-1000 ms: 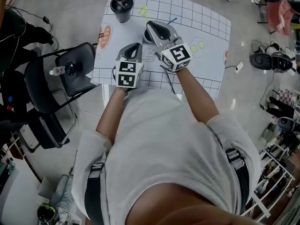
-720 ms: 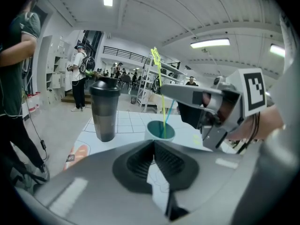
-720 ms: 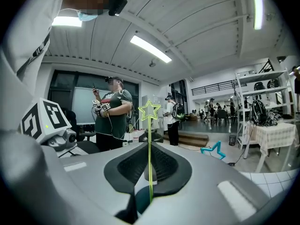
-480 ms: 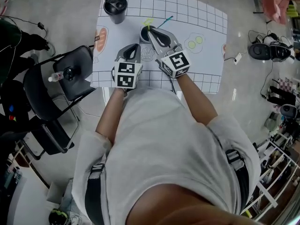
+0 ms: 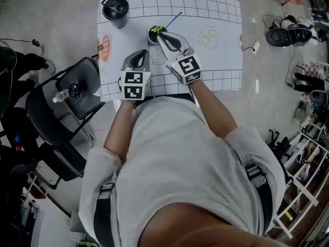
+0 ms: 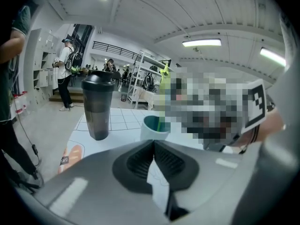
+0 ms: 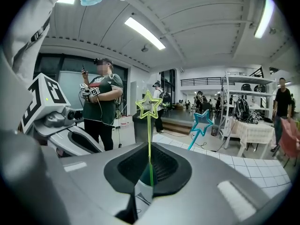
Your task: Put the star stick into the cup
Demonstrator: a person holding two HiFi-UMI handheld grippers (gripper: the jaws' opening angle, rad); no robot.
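1. One yellow-green star stick [image 7: 149,139] is standing upright, its lower end reaching into the cup [image 6: 154,128].
2. Right gripper [image 7: 150,170] is pinching the stick's shaft between its jaws, directly above the cup's mouth, with the star rising above the jaws.
3. Left gripper [image 6: 153,146] is resting just beside the cup with its jaws pressed together, holding nothing.
4. Beyond, a blue star stick [image 7: 200,125] is leaning and a dark tumbler [image 5: 115,10] is standing on the gridded mat [image 5: 216,9].

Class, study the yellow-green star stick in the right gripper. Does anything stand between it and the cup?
Nothing visible does. The right gripper is shut on the yellow-green star stick, whose lower end seems to dip into the open mouth of the cup. The blue star stick sits off to one side, clear of that path.
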